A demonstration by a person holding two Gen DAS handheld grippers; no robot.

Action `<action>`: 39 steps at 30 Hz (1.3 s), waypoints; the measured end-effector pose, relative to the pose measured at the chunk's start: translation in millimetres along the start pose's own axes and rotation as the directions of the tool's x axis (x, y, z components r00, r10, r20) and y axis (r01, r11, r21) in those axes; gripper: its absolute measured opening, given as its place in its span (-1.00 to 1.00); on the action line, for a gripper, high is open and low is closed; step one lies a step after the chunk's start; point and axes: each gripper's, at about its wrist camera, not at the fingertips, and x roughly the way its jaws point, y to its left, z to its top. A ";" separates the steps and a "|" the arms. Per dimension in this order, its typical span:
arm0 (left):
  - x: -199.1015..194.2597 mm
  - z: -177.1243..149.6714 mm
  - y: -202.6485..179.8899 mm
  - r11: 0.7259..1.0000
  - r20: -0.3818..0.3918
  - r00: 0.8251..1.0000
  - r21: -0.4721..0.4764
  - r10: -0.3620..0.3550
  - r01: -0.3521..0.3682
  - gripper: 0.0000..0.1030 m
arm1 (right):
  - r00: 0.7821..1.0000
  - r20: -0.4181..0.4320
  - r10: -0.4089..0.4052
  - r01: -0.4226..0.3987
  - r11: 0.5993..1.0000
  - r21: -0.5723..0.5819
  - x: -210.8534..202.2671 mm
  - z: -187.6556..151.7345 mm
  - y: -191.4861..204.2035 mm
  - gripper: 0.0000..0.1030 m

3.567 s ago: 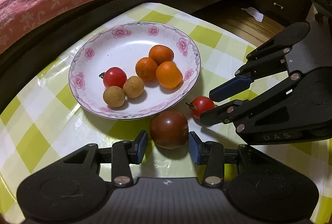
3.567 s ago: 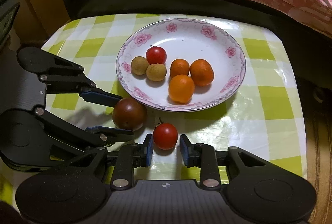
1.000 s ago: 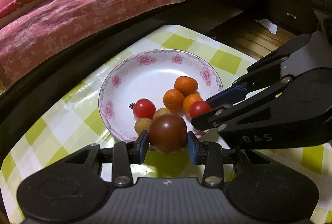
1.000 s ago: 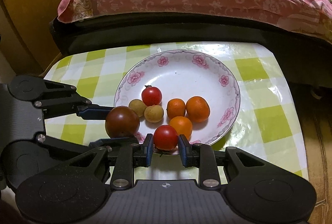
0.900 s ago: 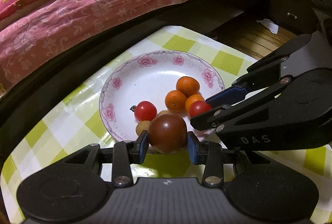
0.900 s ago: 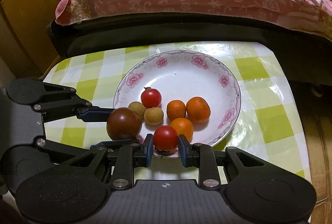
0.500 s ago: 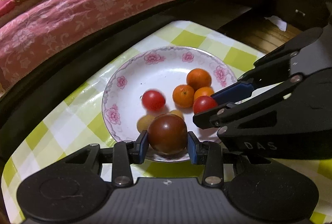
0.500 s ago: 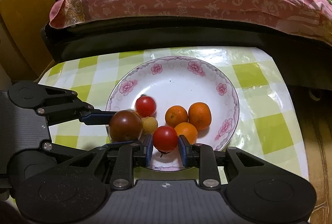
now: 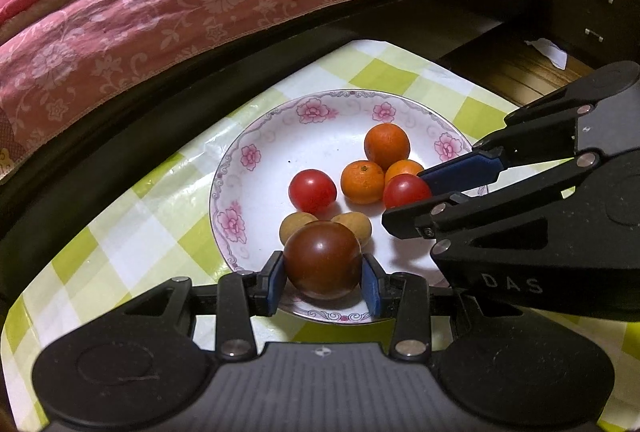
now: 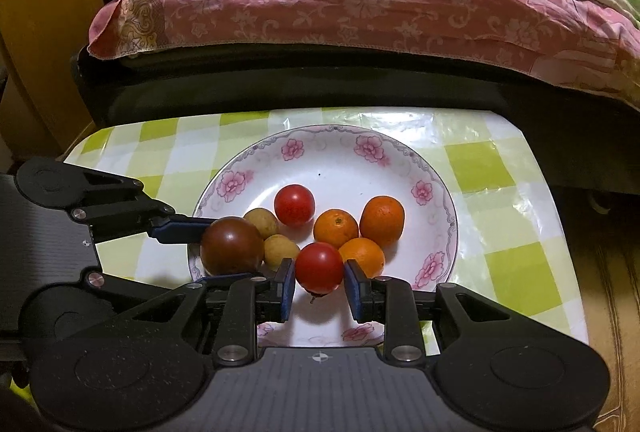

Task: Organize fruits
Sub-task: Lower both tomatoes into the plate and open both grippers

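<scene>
Left gripper [image 9: 323, 282] clamps dark tomato [image 9: 322, 259], right gripper [image 10: 319, 286] clamps red tomato [image 10: 319, 267], over plate [image 10: 332, 140]; release may scatter 2 longans [image 10: 281, 251].

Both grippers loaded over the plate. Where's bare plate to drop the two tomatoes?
Free: the far half of the plate, behind the red tomato; also the near rim by the right gripper. Crowded: the middle, with three oranges and two longans.
</scene>
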 end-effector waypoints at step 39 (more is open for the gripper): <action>-20.1 0.4 0.6 1.000 0.022 1.000 -0.028 -0.004 0.005 -0.01 | 0.999 -0.008 -0.038 0.038 0.999 0.034 -13.6 -4.0 -9.6 -0.31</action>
